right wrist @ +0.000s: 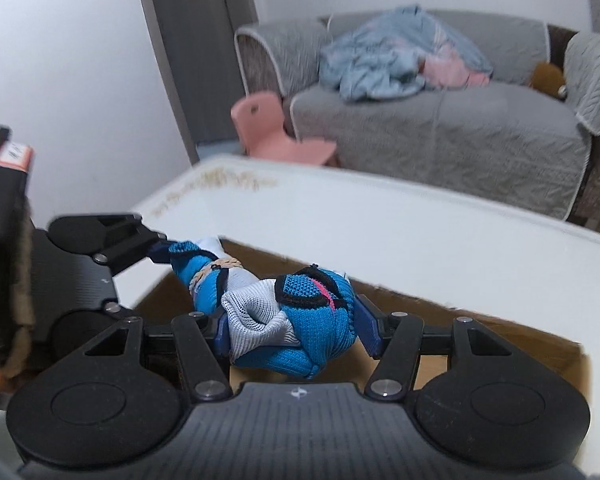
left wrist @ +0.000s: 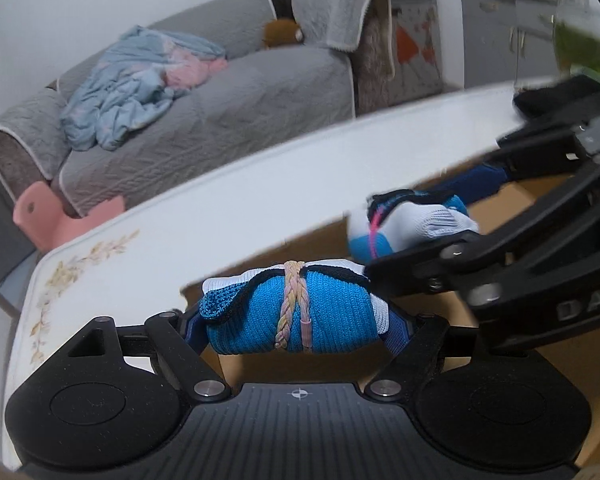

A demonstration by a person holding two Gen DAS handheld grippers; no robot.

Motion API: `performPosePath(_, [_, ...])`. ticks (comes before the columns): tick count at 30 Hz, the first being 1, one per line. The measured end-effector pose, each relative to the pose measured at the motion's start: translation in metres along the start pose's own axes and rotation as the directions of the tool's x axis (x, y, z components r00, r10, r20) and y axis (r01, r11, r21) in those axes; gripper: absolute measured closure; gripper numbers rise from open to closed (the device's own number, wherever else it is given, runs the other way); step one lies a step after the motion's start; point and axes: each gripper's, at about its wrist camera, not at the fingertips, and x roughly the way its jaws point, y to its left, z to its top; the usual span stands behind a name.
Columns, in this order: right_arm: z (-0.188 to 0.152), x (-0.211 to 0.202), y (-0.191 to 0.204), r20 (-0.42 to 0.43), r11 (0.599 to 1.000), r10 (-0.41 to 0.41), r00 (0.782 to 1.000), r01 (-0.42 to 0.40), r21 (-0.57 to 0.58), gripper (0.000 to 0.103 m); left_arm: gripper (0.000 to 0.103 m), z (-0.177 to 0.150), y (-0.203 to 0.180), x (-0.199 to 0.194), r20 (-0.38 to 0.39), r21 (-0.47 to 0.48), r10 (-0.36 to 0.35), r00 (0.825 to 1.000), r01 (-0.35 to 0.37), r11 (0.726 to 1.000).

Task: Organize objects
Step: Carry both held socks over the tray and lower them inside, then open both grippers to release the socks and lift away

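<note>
While a grey sofa [left wrist: 228, 92] fills the upper left, the left gripper [left wrist: 296, 320] is clamped on a blue sock roll [left wrist: 292, 312] at lower centre; the right gripper [right wrist: 292, 328] grips a second sock bundle [right wrist: 296, 320] over a cardboard box [right wrist: 480, 340] on the white table [right wrist: 380, 216].

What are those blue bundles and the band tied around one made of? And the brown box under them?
The blue sock bundle looks like knitted fabric: ribbed loops show, matte, with white mesh patches. Its braided band seems a soft pastel elastic or yarn; hard to tell which. The second bundle shows the same knit. The brown box looks like plain matte cardboard.
</note>
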Motion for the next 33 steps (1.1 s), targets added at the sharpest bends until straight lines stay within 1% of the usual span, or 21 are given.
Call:
performPosePath(2, [0.001,0.003,-0.004,-0.007,1.0,0.006,1.0,-0.006,0.002,0.047,0.018,0.001,0.002,0.005,-0.017,0.009,0.017,1.0,-0.017,1.0])
performPosePath(6, [0.002,-0.003,0.002,-0.032,1.0,0.016,0.999,-0.016,-0.01,0.047,0.018,0.0,0.004,0.015,-0.103,0.017,0.012,0.995,-0.01,1.0])
performPosePath(7, [0.002,-0.002,0.003,-0.039,1.0,0.016,0.999,-0.017,-0.015,0.046,0.016,-0.001,0.004,0.017,-0.123,0.016,0.008,0.992,-0.007,1.0])
performPosePath(11, [0.001,-0.001,-0.002,-0.062,1.0,0.019,0.998,-0.018,0.007,0.043,0.01,0.001,0.005,0.017,-0.145,0.026,0.022,0.989,-0.019,0.999])
performPosePath(15, [0.001,0.0,-0.004,-0.093,0.999,0.014,0.996,-0.011,0.031,0.041,0.008,0.001,0.005,0.017,-0.154,0.032,0.012,0.988,-0.007,0.999])
performPosePath(16, [0.002,0.0,-0.004,-0.094,0.999,0.003,0.996,0.0,0.036,0.037,0.008,0.001,0.006,0.016,-0.164,0.028,0.009,0.986,-0.005,1.0])
performPosePath(19, [0.004,0.002,-0.002,-0.106,0.998,-0.017,0.994,0.023,0.051,0.032,0.005,0.0,0.007,0.014,-0.183,0.03,0.011,0.983,-0.006,1.0])
performPosePath(20, [0.004,0.002,0.0,-0.111,0.998,-0.027,0.993,0.033,0.051,0.029,0.005,0.001,0.007,0.014,-0.187,0.031,0.008,0.982,-0.003,1.0])
performPosePath(22, [0.007,-0.001,0.003,-0.117,0.997,-0.042,0.992,0.049,0.058,0.025,0.003,0.002,0.007,0.009,-0.187,0.04,0.011,0.982,-0.003,0.999])
performPosePath(24, [0.01,-0.006,0.006,-0.114,0.997,-0.044,0.993,0.051,0.061,0.024,0.001,0.004,0.006,0.001,-0.176,0.041,0.013,0.984,-0.006,0.999])
performPosePath(27, [0.013,-0.017,0.009,-0.113,0.996,-0.06,0.992,0.067,0.065,0.018,0.001,0.008,0.004,-0.012,-0.159,0.039,0.001,0.987,0.005,0.999])
performPosePath(29, [0.015,-0.028,0.011,-0.1,0.996,-0.064,0.993,0.07,0.063,0.013,0.001,0.011,0.005,-0.024,-0.141,0.029,-0.006,0.99,0.011,1.0])
performPosePath(33, [0.018,-0.057,0.019,-0.057,0.997,-0.058,0.997,0.061,0.057,0.009,0.001,0.017,0.005,-0.049,-0.108,0.003,-0.022,0.994,0.022,1.0])
